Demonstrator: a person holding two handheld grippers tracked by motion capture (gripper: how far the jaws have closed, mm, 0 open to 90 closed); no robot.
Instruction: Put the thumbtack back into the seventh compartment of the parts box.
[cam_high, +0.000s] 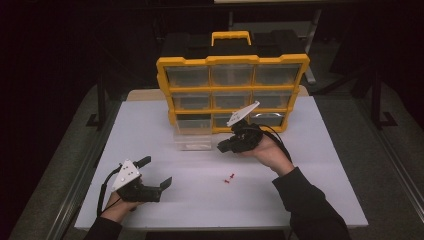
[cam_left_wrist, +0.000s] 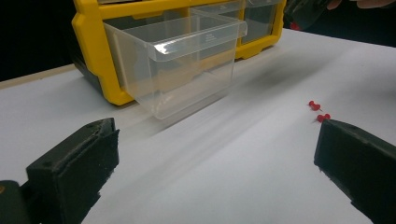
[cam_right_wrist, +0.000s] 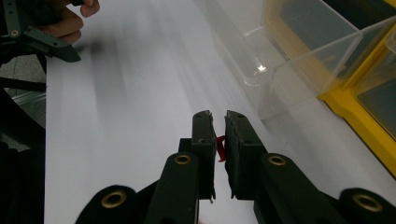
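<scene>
A yellow and black drawer organizer (cam_high: 232, 75) stands at the back of the white table (cam_high: 150, 125). One clear drawer (cam_high: 192, 136) (cam_left_wrist: 187, 60) (cam_right_wrist: 280, 51) is pulled out at its lower left. My right gripper (cam_high: 223, 146) (cam_right_wrist: 218, 116) hovers in front of the organizer, right of that drawer, shut on a red push pin (cam_right_wrist: 220, 148). Two more red push pins (cam_high: 229, 178) (cam_left_wrist: 315, 106) lie on the table nearer the front. My left gripper (cam_high: 156, 171) (cam_left_wrist: 215, 154) rests low at the front left, open, with nothing between its jaws.
The organizer (cam_left_wrist: 93, 28) (cam_right_wrist: 369, 107) holds several closed clear drawers and has a yellow carry handle (cam_high: 230, 36). The table's left edge meets a dark metal rail (cam_high: 85, 165). The person's other hand and gripper (cam_right_wrist: 42, 37) lie far off in the right gripper view.
</scene>
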